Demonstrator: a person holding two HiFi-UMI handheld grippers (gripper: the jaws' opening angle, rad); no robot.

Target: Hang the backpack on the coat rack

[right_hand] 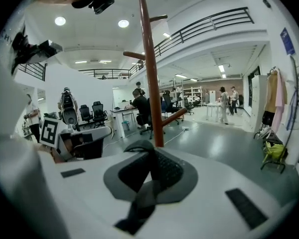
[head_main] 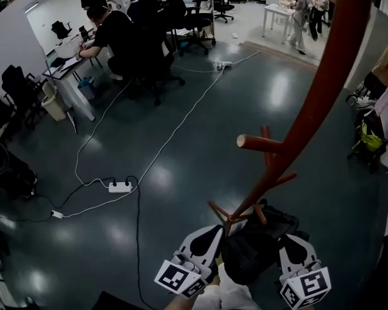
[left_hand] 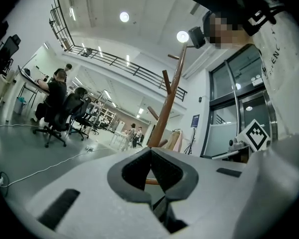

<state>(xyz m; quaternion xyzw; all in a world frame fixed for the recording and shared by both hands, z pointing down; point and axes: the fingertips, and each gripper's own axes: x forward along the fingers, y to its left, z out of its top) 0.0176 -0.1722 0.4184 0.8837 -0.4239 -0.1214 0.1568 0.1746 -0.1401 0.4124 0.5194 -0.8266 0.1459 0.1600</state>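
The red-brown coat rack [head_main: 323, 89] slants from the upper right down to its base near the bottom middle, with a blunt peg [head_main: 258, 143] pointing left. The black backpack [head_main: 255, 250] hangs low by the pole, between my two grippers. My left gripper [head_main: 213, 234] is shut on a dark backpack strap [left_hand: 162, 210]. In the left gripper view the rack [left_hand: 169, 96] rises just behind the left gripper [left_hand: 150, 171]. My right gripper [head_main: 296, 241] is shut on another black strap [right_hand: 139, 203], and the rack pole [right_hand: 150, 83] stands straight ahead of the right gripper [right_hand: 152, 166].
A white power strip [head_main: 119, 186] and long cables lie on the dark floor to the left. People sit on office chairs at desks [head_main: 119, 41] at the far left. A clothes rail with garments [head_main: 375, 128] stands at the right edge.
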